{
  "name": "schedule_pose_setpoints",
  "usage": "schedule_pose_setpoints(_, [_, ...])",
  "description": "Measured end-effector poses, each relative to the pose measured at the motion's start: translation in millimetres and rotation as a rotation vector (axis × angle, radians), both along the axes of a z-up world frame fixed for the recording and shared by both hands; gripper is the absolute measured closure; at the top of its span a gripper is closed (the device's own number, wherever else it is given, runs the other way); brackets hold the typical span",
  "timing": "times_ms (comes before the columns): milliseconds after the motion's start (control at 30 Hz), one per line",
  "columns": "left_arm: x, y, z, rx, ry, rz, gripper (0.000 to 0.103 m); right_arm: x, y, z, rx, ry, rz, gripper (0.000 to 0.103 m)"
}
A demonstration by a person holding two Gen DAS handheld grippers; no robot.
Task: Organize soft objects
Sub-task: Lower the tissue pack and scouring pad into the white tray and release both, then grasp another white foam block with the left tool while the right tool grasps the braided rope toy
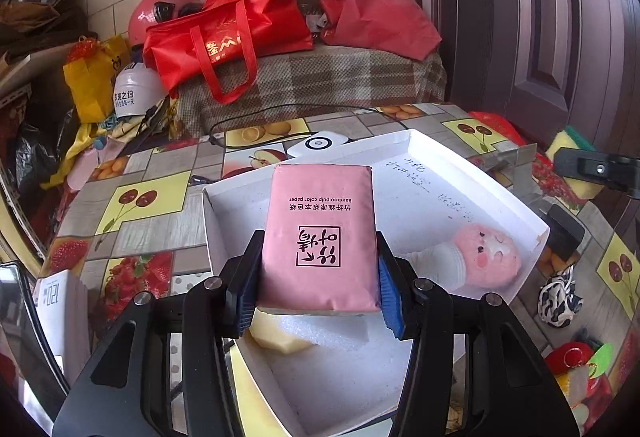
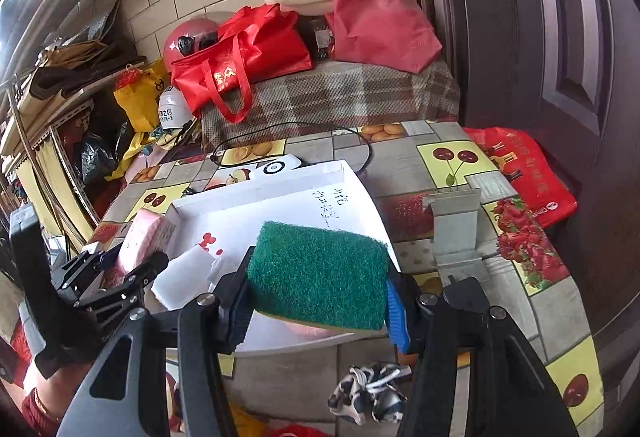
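Observation:
My left gripper (image 1: 318,289) is shut on a pink tissue pack (image 1: 320,233) and holds it above the white box lid (image 1: 452,165). In the lid lie a pink plush doll (image 1: 484,257), a white foam piece (image 1: 320,329) and a yellowish sponge (image 1: 276,337). My right gripper (image 2: 320,307) is shut on a green scouring sponge (image 2: 320,273) over the near edge of the lid (image 2: 280,205). The left gripper (image 2: 120,269) with the tissue pack (image 2: 140,237) shows at the left of the right wrist view.
The table has a fruit-patterned cloth (image 1: 132,205). A black-and-white cloth item (image 2: 372,393) lies near the front. A white device with a cable (image 1: 320,143) sits behind the lid. Red bags (image 1: 224,37) and foam rest on a checked seat beyond.

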State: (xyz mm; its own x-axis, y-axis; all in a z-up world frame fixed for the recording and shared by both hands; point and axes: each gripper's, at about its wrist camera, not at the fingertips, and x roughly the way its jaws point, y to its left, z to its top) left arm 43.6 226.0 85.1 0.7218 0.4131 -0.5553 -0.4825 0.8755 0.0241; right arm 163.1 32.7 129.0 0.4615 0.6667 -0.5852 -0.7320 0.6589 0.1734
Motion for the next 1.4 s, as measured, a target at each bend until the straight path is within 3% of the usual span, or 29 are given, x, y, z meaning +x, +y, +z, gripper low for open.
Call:
schedule_pose_setpoints(167, [0.6, 12.4, -4.8, -0.039, -0.004, -0.004, 0.053, 21.8, 33.2, -19.9, -0.021, 0.102, 0.010, 0.048])
schedule_pose_setpoints(267, [0.7, 20.7, -8.5, -0.076, -0.003, -0.005, 0.053, 25.9, 47.2, -32.1, -0.042, 0.121, 0.000, 0.048])
schedule_pose_setpoints(433, [4.1, 23.4, -15.7, -0.074, 0.024, 0.023, 0.051, 27.9, 63.1, -47.3, -0.071, 0.129, -0.003, 0.043])
schedule_pose_setpoints(467, [3.9, 23.0, -15.1, -0.057, 0.026, 0.035, 0.044, 28.5, 65.4, -48.2, -0.072, 0.124, 0.000, 0.040])
schedule_pose_setpoints(500, [2.9, 22.4, -14.0, -0.037, 0.021, 0.046, 0.024, 27.4, 65.6, -48.4, -0.070, 0.120, 0.003, 0.026])
schedule_pose_setpoints(533, [1.0, 22.1, -12.5, -0.016, 0.010, 0.058, 0.014, 25.7, 64.2, -47.6, -0.058, 0.117, 0.004, 0.012])
schedule_pose_setpoints(567, [-1.2, 21.4, -10.9, 0.006, -0.001, 0.072, 0.000, 26.4, 62.6, -45.7, -0.039, 0.113, 0.004, 0.009])
schedule_pose_setpoints(600, [-2.8, 21.0, -9.3, 0.025, -0.008, 0.081, 0.000, 25.3, 59.2, -43.2, -0.020, 0.110, 0.000, 0.001])
schedule_pose_setpoints(633, [-3.4, 21.1, -8.2, 0.034, -0.006, 0.088, 0.000, 25.5, 55.6, -40.3, 0.004, 0.106, -0.006, 0.000])
schedule_pose_setpoints(867, [-7.7, 19.0, -2.9, 0.054, -0.016, 0.090, 0.000, 15.0, 28.1, -17.5, 0.145, 0.103, -0.016, 0.000])
schedule_pose_setpoints(1100, [-12.7, 7.4, 3.3, 0.083, -0.024, 0.087, 0.000, -12.0, -1.0, -11.1, 0.201, 0.065, 0.003, 0.000])
schedule_pose_setpoints(1400, [-21.1, -12.3, 14.2, 0.132, -0.039, 0.063, 0.000, -62.4, -59.8, -9.8, 0.281, -0.131, -0.090, 0.000])
